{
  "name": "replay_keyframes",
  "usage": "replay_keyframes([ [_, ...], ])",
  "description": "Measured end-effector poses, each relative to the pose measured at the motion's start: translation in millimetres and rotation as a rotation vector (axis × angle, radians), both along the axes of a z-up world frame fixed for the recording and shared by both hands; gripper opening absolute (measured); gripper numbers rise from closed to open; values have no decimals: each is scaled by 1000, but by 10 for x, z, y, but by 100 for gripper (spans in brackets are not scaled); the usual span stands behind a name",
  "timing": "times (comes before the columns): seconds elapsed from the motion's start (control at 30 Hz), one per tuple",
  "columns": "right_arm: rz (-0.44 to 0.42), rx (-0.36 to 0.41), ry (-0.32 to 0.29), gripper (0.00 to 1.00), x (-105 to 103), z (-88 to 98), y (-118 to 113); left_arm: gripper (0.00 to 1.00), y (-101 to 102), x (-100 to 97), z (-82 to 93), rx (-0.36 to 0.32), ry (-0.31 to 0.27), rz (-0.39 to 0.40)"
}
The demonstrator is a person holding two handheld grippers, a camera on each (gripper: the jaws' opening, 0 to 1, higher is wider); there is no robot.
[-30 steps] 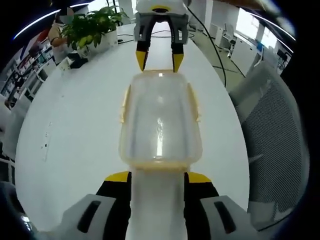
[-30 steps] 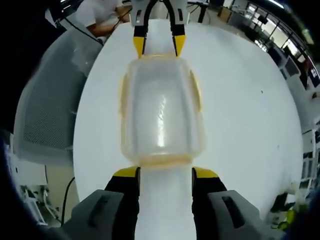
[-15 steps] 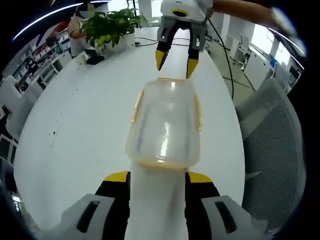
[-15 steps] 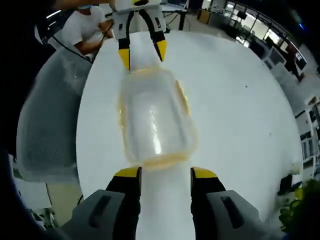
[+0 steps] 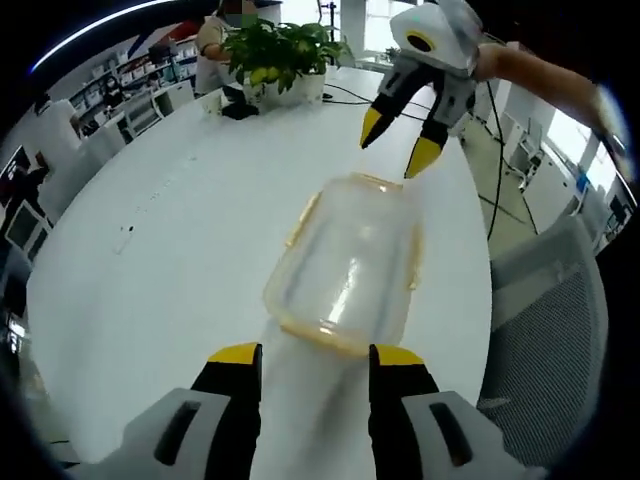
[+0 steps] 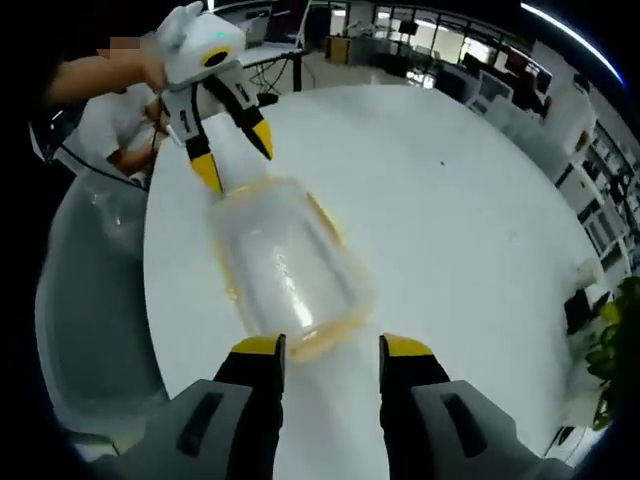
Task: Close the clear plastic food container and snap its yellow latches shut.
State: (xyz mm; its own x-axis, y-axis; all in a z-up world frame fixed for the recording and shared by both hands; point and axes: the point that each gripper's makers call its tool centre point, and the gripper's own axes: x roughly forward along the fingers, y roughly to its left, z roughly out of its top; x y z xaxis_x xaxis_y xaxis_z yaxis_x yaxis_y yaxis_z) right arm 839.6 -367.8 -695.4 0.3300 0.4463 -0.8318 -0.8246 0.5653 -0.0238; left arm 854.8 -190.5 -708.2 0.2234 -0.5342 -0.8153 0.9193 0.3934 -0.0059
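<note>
Left gripper view: nearest the camera, the left gripper [image 5: 305, 356] is seen with its yellow-tipped jaws spread apart and nothing held between them. Just beyond the tips the clear plastic food container [image 5: 349, 262] is found resting on the white table [image 5: 150, 260], its lid already seated on top. Yellow latches [image 5: 303, 217] are seen along its long sides; whether they are fully pressed down cannot be told. Past the far end of the container the right gripper [image 5: 402, 141] is held above the table, jaws parted, close to the container's end but apart from it. Further back a potted plant [image 5: 277, 58] is stood on the table, and a mesh chair [image 5: 545, 340] is placed at the table's edge.

In the right gripper view the same order is repeated from the opposite end: the right gripper [image 6: 326, 347] with jaws open and empty, then the container [image 6: 284, 268], then the left gripper [image 6: 233, 162] beyond it, open as well.

The closing of the lid is judged done. What is left, as far as can be judged, is the checking or snapping of the latches, since neither gripper is in contact with the container
</note>
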Motion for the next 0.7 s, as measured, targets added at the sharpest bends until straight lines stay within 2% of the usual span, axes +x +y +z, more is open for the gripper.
replay_keyframes([
  [0.17, -66, 28, -3, 34, -4, -16, 27, 35, 10, -34, -13, -27, 24, 65],
  [0.33, -118, 53, 7, 34, -43, -61, 85, 34, -53, -71, -19, -92, 73, 149],
  [0.47, -176, 90, 24, 33, -53, -91, 124, 34, -72, -73, -43, -103, 85, 178],
  [0.7, -263, 133, 39, 33, -35, -130, 144, 33, -72, -48, -85, -128, 121, 280],
])
